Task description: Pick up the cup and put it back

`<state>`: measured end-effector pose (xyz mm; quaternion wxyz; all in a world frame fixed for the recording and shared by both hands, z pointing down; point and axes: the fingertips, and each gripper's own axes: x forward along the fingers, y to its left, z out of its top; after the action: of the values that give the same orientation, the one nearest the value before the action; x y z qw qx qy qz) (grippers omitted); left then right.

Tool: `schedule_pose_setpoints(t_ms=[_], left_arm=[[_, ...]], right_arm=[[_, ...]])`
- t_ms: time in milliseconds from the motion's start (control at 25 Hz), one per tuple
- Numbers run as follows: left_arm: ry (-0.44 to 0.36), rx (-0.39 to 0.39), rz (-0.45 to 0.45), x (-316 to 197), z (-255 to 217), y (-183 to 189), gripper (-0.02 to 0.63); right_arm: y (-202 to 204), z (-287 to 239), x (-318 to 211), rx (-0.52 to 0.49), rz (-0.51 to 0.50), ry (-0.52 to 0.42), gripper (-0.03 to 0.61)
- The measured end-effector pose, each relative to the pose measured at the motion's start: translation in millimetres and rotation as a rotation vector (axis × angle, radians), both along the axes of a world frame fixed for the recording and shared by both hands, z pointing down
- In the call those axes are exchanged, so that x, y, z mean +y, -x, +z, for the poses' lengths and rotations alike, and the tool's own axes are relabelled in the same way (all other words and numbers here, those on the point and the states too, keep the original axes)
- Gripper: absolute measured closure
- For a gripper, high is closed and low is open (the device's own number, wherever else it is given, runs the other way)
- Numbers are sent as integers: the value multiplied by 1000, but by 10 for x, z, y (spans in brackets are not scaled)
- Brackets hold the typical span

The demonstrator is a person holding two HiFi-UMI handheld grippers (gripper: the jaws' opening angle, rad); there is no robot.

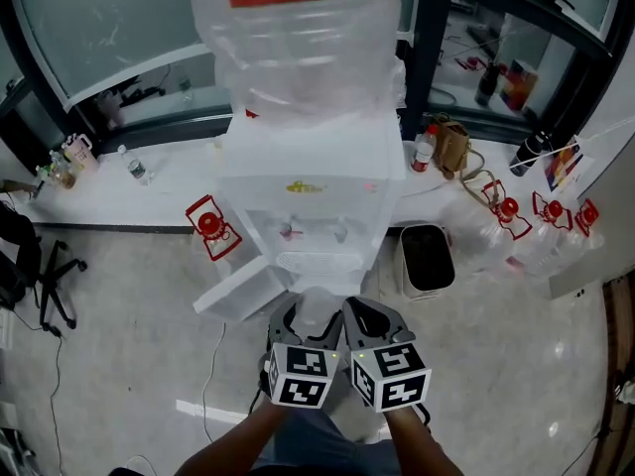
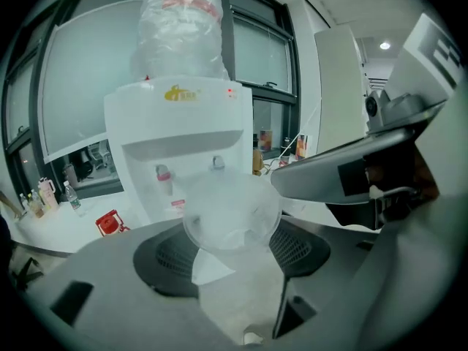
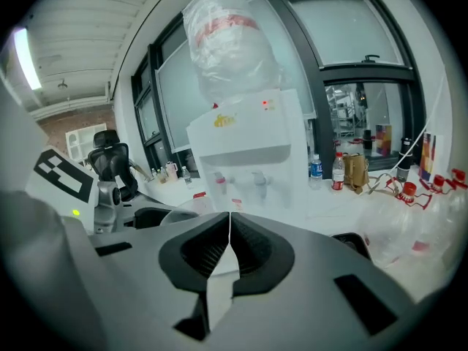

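Cup: the clear plastic cup (image 2: pixel 230 207) is in the air on the near side of the water dispenser (image 1: pixel 308 196), just in front of its drip tray (image 1: pixel 317 263) and below the taps (image 2: pixel 162 174).
Left gripper: the left gripper (image 2: pixel 235 240) has its jaws set about a cup's width apart, with the cup's wall pressed between the dark pads. The cup leans with its mouth towards the dispenser, probably because a thin wall is easier to grip from the side.
Right gripper: the right gripper (image 3: pixel 229 229) has its jaws closed tip to tip with nothing between them. It hangs just right of the left gripper and seems only to be keeping out of the way.
Stage: the cup is lifted and not yet set down. Its spot under the taps looks like where it should go back.
Next move: a short push away from the person and a gentle lowering onto the tray.
Risk: the soft plastic could buckle or slip if squeezed harder. The open cabinet door (image 1: pixel 243 291) at lower left narrows the approach.
Surroundings: a black bin (image 1: pixel 427 258) stands to the right of the dispenser, clear of the route.
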<state>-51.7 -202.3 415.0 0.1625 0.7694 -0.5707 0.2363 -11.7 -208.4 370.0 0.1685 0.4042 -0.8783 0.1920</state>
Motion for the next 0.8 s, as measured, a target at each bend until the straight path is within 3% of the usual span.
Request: schedule_pose_setpoints(t_ms=[800], left_arm=[[-60,-110,53,-450,1995,272,316]], right_arm=[[152,2100,-449,-57,-18,-57,557]])
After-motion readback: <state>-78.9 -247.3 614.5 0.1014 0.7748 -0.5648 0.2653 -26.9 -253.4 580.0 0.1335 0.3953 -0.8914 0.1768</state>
